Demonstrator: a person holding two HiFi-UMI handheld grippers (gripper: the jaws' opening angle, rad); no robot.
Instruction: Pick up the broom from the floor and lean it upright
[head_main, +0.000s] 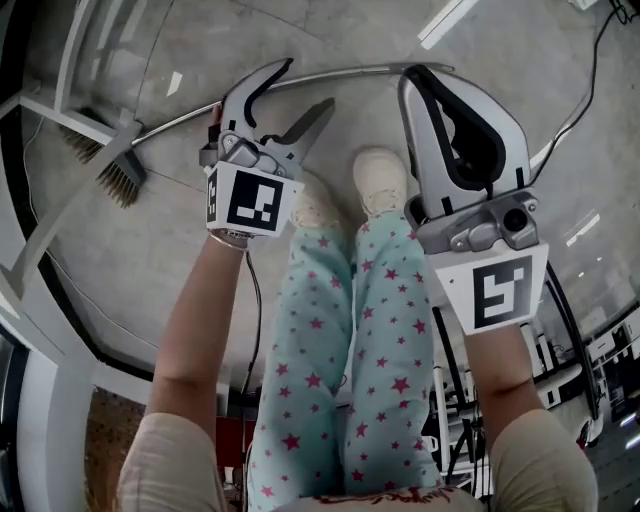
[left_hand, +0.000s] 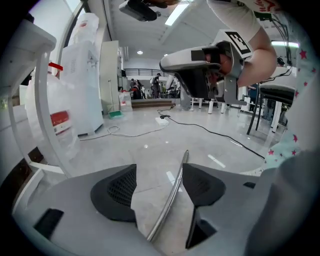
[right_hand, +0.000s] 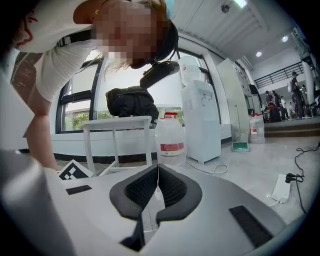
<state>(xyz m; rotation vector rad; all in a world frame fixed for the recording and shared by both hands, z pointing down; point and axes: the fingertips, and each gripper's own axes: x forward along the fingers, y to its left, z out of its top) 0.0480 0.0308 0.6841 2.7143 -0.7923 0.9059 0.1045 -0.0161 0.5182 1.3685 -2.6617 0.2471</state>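
The broom lies flat on the grey floor. Its brush head (head_main: 112, 170) is at the left by a white frame, and its silver handle (head_main: 330, 76) runs to the right. My left gripper (head_main: 298, 98) is open and low over the handle. In the left gripper view the handle (left_hand: 172, 195) passes between the two pads, close along the right pad (left_hand: 202, 185), and the pads do not press on it. My right gripper (head_main: 428, 76) hangs near the handle's far end, shut with nothing between its pads (right_hand: 172, 190).
The person's two shoes (head_main: 380, 180) stand just behind the handle. A white table frame (head_main: 60, 70) is at the left. A black cable (left_hand: 210, 131) and a power strip (left_hand: 162, 120) lie on the floor. A water bottle (right_hand: 170, 137) and a dispenser (right_hand: 202, 120) stand near the wall.
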